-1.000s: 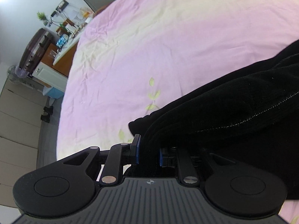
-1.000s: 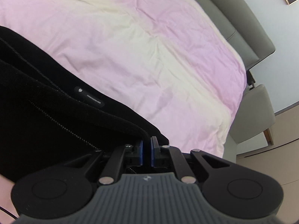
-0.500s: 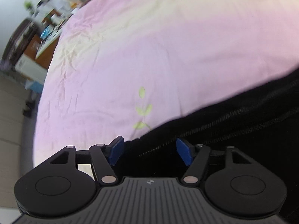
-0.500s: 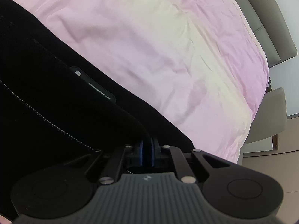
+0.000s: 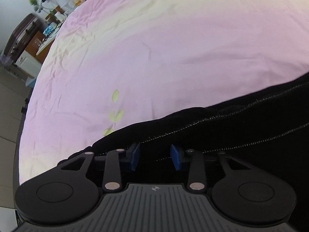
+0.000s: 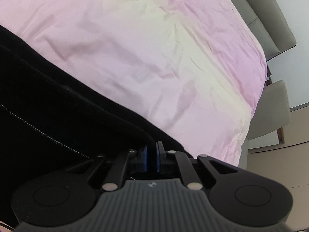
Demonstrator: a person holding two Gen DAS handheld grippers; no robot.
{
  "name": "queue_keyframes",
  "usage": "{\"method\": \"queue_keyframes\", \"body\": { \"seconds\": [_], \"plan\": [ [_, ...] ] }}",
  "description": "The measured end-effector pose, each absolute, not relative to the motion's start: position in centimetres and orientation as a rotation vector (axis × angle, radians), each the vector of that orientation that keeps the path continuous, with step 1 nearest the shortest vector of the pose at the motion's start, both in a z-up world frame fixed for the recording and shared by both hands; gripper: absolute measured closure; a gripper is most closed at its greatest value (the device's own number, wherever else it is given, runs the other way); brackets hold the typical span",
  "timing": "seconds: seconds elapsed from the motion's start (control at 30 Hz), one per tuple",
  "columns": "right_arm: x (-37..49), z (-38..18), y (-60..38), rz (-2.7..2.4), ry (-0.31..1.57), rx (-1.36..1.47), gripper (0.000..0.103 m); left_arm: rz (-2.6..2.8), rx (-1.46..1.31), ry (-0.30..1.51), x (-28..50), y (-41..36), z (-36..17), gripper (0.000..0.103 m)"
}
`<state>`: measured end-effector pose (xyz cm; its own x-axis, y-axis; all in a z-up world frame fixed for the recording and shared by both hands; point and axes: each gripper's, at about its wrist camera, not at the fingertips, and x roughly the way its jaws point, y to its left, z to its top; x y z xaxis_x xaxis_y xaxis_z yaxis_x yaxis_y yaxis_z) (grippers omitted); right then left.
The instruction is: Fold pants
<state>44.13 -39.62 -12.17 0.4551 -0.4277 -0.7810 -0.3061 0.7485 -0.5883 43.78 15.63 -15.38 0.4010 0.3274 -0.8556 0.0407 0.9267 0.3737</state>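
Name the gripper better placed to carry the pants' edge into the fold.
Right gripper: its fingers are shut on the black pants. The left gripper is open, gripping nothing.

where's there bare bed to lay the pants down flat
Free: the pink bedsheet beyond the black pants, up to the far edge by the cluttered desk; likewise in the right wrist view, toward the grey headboard. Crowded: the near edge, under the pants and both grippers.

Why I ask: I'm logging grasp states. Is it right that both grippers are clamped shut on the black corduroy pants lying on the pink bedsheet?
Not quite. The left wrist view shows the left gripper open over the black corduroy pants; only the right gripper is clamped on them, on the pink bedsheet.
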Motion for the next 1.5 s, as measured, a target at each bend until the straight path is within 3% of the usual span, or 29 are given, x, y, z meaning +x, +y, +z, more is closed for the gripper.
{"method": "queue_keyframes", "body": {
  "seconds": [0.17,0.33,0.43,0.5,0.53,0.57,0.63,0.67,0.9,1.17,1.4,1.5],
  "plan": [
    [46.4,-13.2,-40.3,-0.122,1.155,-0.704,0.101,0.225,0.315,1.134,45.2,15.4,-16.0,0.069],
    [47.3,-15.3,-40.0,-0.106,1.192,-0.727,0.101,0.251,0.302,1.146,46.5,15.4,-16.8,0.068],
    [46.9,-14.7,-40.6,-0.075,1.194,-0.7,0.095,0.263,0.321,1.151,46.5,15.0,-16.5,0.068],
    [46.3,-13.2,-41.5,-0.067,1.176,-0.671,0.069,0.255,0.367,1.14,45.9,14.5,-16.1,0.068],
    [45.9,-12.2,-42.1,-0.08,1.163,-0.646,0.062,0.25,0.386,1.133,45.6,14.3,-15.9,0.065],
    [45.5,-11.2,-43.0,-0.092,1.152,-0.604,0.055,0.246,0.395,1.122,45.1,14.1,-15.5,0.055],
    [44.4,-9.3,-45.0,-0.114,1.144,-0.498,0.054,0.232,0.39,1.082,43.8,13.5,-14.3,0.037],
    [43.7,-8.5,-46.0,-0.138,1.139,-0.445,0.053,0.228,0.383,1.06,43.1,13.2,-13.6,0.034],
    [36.8,-7.5,-52.4,-0.262,1.144,-0.148,0.059,0.137,0.304,1.037,37.6,10.3,-10.2,0.034],
    [27.4,-9.6,-49.1,-0.121,1.125,0.004,0.06,-0.109,0.304,1.092,28.7,5.8,-8.7,0.034],
    [21.8,-12.5,-40.8,0.074,1.103,0.086,0.06,-0.224,0.333,1.113,21.2,1.5,-12.1,0.034],
    [20.6,-13.3,-37.9,0.119,1.074,0.087,0.06,-0.168,0.19,1.096,20.5,0.5,-14.6,0.034]
  ]
}}
